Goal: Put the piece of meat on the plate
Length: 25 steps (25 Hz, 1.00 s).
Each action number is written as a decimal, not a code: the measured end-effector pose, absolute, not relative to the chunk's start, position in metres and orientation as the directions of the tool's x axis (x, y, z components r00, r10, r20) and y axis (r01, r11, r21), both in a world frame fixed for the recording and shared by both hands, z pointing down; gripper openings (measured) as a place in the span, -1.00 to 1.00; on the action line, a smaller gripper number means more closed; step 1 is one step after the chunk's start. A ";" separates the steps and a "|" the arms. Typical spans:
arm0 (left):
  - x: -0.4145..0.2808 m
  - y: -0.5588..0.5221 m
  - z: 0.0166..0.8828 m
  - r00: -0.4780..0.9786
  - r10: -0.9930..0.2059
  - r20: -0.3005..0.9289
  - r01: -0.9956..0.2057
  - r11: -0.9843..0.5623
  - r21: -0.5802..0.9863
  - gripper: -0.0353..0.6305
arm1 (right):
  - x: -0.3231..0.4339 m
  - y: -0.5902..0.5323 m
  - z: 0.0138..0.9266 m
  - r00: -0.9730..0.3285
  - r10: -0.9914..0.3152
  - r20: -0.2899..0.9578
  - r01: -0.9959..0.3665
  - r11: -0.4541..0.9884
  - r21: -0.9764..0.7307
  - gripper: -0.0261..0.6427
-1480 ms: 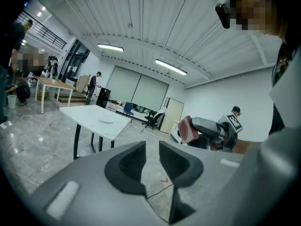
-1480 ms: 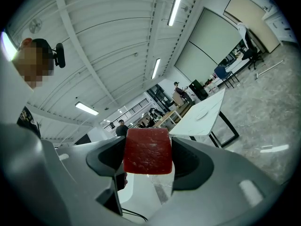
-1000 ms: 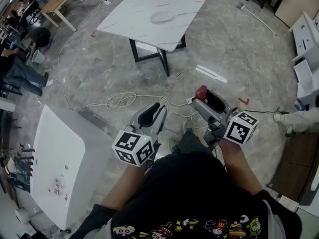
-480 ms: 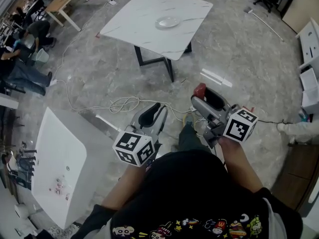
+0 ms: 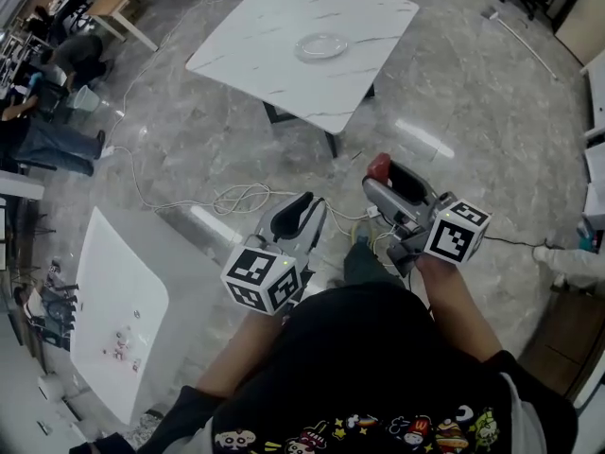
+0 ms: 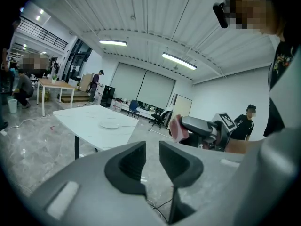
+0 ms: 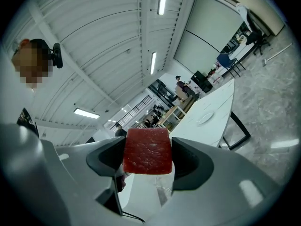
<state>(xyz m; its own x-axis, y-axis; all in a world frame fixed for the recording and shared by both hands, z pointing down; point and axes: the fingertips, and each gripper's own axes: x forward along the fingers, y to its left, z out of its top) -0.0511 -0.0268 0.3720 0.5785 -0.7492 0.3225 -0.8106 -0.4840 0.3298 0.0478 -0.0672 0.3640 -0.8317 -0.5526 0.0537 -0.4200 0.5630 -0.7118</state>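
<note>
Piece of meat (image 7: 147, 150): red, square-cut, faintly marbled slab; clamped by its side edges between the jaws of the right gripper (image 5: 379, 172), carried in the air. Plate (image 5: 321, 45): white, round, shallow; stood on the white marble table (image 5: 255, 36), well apart from the meat.

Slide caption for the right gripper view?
Right gripper clamps the piece of meat; table with plate ahead.

Grey marble floor (image 5: 473, 93), white marble-top table (image 5: 274, 64) (dark legs (image 5: 333, 145)), loose cables (image 5: 236, 197), ribbed ceiling (image 6: 141, 13) with strip lights (image 6: 179, 60)
</note>
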 end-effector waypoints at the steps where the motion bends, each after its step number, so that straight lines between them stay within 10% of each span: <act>1: -0.048 -0.034 0.373 0.577 -0.748 0.328 -0.812 -0.484 0.326 -0.29 | 0.048 -0.075 0.366 -0.834 -0.549 0.052 -0.414 0.561 -0.717 0.06; 25: -0.015 -0.133 0.390 0.542 -0.751 0.377 -0.840 -0.464 0.282 -0.29 | 0.078 -0.180 0.390 -0.849 -0.525 0.056 -0.389 0.551 -0.739 0.06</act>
<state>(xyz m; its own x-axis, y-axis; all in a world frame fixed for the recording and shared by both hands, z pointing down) -0.0146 -0.1328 0.3898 0.5418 -0.7510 0.3774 -0.8397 -0.4639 0.2825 0.0783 -0.1798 0.3903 -0.8493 -0.5249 0.0558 -0.3889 0.5507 -0.7386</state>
